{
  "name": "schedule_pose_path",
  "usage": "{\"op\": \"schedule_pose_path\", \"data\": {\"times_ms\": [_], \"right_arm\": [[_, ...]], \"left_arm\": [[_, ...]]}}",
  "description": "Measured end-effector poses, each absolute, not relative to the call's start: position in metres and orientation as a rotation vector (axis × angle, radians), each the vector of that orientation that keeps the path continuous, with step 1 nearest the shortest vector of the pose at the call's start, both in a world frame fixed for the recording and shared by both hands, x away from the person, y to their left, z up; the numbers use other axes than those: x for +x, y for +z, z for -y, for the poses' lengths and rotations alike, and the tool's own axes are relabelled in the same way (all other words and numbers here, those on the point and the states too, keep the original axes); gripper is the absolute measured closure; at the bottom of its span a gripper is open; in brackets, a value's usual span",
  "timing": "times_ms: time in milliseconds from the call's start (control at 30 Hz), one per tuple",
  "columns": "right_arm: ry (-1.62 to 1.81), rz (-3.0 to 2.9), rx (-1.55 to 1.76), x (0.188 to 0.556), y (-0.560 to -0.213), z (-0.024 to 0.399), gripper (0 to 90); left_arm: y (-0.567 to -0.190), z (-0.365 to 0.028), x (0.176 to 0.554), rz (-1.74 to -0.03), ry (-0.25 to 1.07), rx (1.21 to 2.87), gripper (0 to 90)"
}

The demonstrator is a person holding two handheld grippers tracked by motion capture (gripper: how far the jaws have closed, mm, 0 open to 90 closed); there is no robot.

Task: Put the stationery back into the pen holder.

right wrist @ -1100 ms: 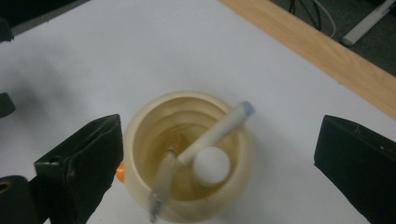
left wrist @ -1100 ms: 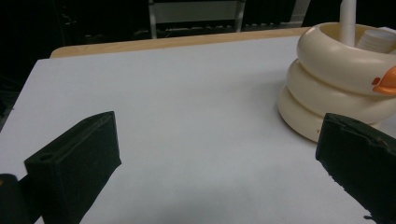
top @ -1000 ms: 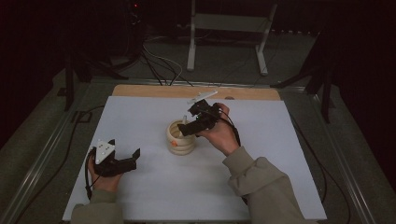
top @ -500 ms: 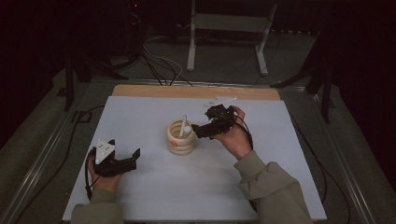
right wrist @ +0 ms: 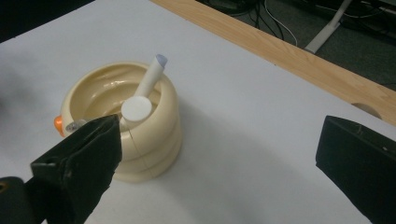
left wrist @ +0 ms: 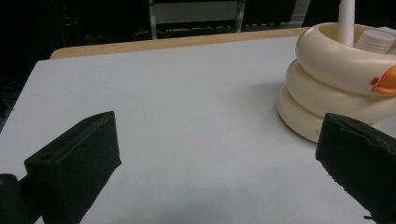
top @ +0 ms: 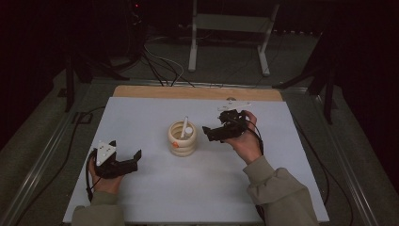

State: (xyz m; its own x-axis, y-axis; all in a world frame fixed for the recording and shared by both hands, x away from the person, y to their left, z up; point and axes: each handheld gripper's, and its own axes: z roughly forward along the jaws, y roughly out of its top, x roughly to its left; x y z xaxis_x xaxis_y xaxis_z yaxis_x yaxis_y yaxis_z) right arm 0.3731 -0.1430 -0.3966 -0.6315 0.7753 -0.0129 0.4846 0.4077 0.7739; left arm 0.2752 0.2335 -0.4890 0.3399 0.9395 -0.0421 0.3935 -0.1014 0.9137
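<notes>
Cream ribbed ring-stacked plastic holder point(top: 182, 138) stands mid-table w/ a white tube point(top: 184, 127) leaning inside. Right gripper point(top: 212, 132) hovers just beside it, jaws released, empty. Left gripper point(top: 133, 160) rests well apart, also released.

A cream ringed cup point(top: 182, 139) stands upright mid-bench, an orange knob point(right wrist: 58, 125) on its side, holding 2 white tubes point(right wrist: 150, 80) leaning inside.

Ringed cream holder point(right wrist: 140, 140): smooth, glossy plastic with a soft sheen; small orange plastic detail point(left wrist: 385, 80) on its side. White stick point(right wrist: 152, 79) and white ridged cap point(left wrist: 376, 39) inside it: matt plastic. Worktop point(top: 141, 117): matt white sheet, smooth, with a bare pale wood strip point(top: 197, 92) along the far edge. Gripper jaws: matt black, slightly grainy pads.
</notes>
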Motion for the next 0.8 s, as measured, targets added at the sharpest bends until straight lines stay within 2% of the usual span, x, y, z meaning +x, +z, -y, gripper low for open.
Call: {"op": "schedule_pose_path", "data": {"times_ms": [800], "right_arm": [[1.046,-2.19,1.104,0.342,-0.421,0.198,0.1]], "left_arm": [[-0.488,-0.234,0.274,-1.206,0.738,1.667,0.3]]}}
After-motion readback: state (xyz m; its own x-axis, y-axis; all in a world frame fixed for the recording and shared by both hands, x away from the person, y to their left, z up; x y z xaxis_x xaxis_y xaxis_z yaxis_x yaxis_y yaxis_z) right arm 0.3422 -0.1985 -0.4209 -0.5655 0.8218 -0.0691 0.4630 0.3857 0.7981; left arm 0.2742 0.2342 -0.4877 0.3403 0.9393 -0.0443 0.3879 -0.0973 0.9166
